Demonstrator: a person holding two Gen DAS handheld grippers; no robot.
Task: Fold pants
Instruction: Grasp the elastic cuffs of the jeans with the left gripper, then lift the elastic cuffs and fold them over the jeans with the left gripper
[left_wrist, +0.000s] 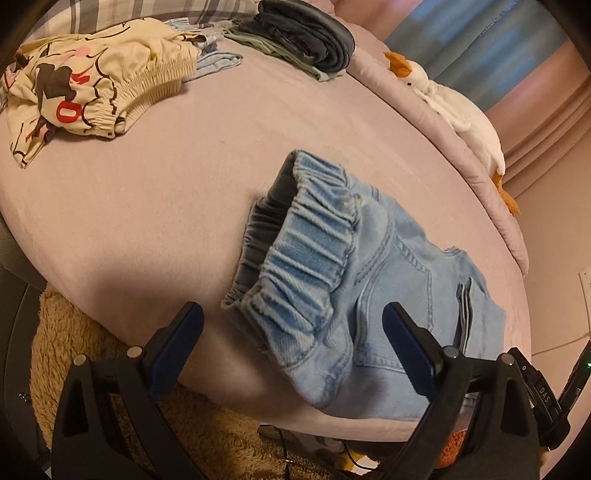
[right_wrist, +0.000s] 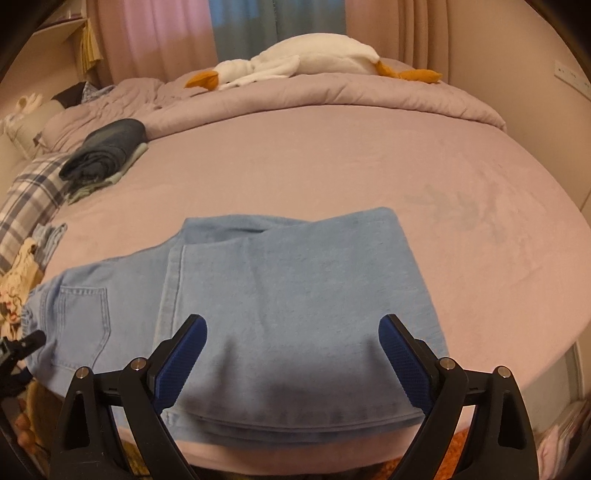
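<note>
Pink bedsheet (right_wrist: 332, 155), folded jeans (right_wrist: 280, 295), curtains (right_wrist: 240, 29)

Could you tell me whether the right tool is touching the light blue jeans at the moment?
Cannot tell: in the right wrist view the open right tool straddles the jeans, but contact isn't visible.

Pretty clearly someone's bedroom at home. There's a big bed (right_wrist: 332, 155) with a mauve sheet, a rumpled quilt (right_wrist: 332, 92) bunched up at 12 o'clock, a plush goose (right_wrist: 295, 61) lying on it (orange beak and feet), curtains (right_wrist: 173, 33) behind, and a plaid pillow (right_wrist: 29, 199) at 9 o'clock.
</note>
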